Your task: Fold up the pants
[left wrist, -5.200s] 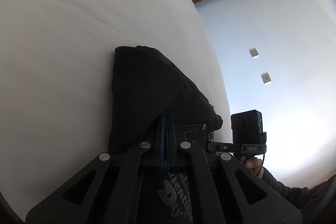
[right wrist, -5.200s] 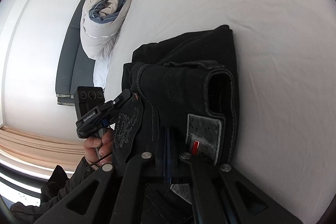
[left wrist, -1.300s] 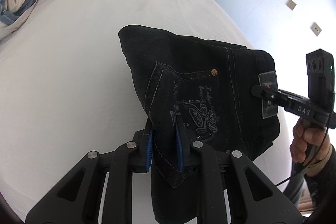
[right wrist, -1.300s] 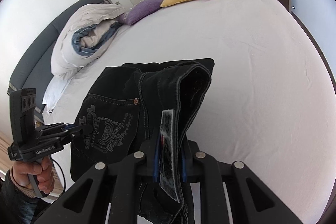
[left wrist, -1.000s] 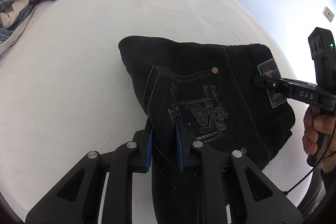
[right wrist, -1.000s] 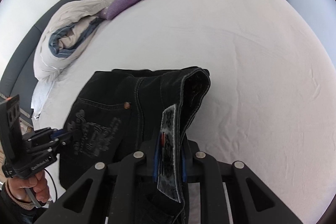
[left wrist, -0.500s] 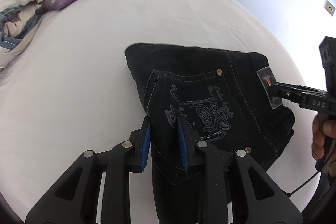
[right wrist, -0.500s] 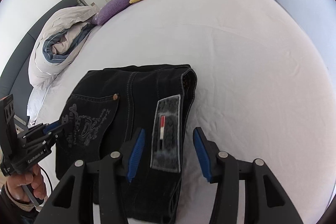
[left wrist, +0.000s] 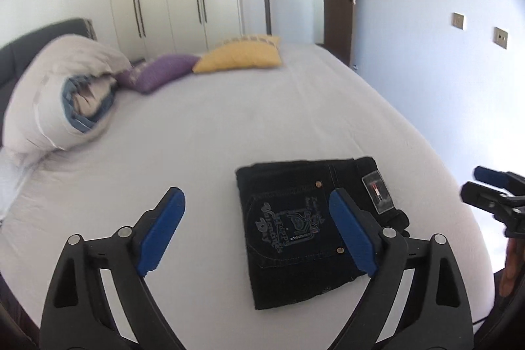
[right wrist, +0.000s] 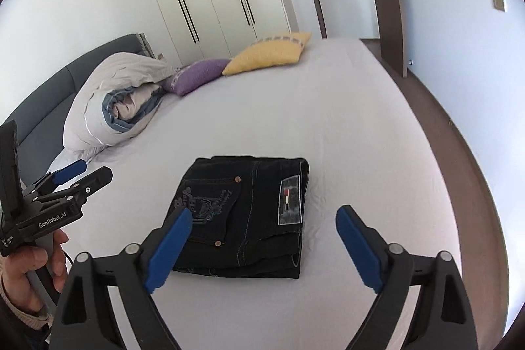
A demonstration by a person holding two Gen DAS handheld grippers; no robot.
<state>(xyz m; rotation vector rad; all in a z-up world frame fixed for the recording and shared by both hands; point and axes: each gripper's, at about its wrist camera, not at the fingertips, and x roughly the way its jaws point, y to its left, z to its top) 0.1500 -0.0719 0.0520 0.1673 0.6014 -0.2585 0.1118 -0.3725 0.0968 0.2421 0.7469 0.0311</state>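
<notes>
**Pants laid down folded, both grippers let go**

The pants point(left wrist: 311, 225) lie on the bed point(left wrist: 203, 133) as a compact dark rectangle near its front edge, resting flat on the pale sheet with nothing gripping them. Half a second ago the left gripper point(left wrist: 259, 232) was still pinched on the pocket edge and the right gripper point(right wrist: 262, 243) had only begun to part beside the waistband patch; the jaws of both have just been opening and now stand spread wide, with no cloth between the blue pads. Both views also show more of the room than before, so the grippers have drawn up and away from the bundle. In the right wrist view the left gripper point(right wrist: 70, 177) appears off to the side of the pants, clear of them, held by a hand point(right wrist: 29, 271).

Judged from how it lies, the fold looks finished: edges line up fairly squarely, the stacked layers show at the near end, and no leg trails out. At most a light tidy of the slightly ragged near corner might remain.

The fabric is black denim, stiff enough to hold a crisp block. Pale stitching outlines the back pocket, which carries embroidered lettering and a crest, with copper rivets at its corners. A grey rectangular patch point(right wrist: 290, 200) with a small red and white mark sits at the waistband. The sheet beneath is smooth, faintly creased. A rolled duvet point(right wrist: 111, 107), a purple cushion point(right wrist: 197, 76) and a yellow cushion point(right wrist: 269, 53) lie well apart at the headboard end.
</notes>
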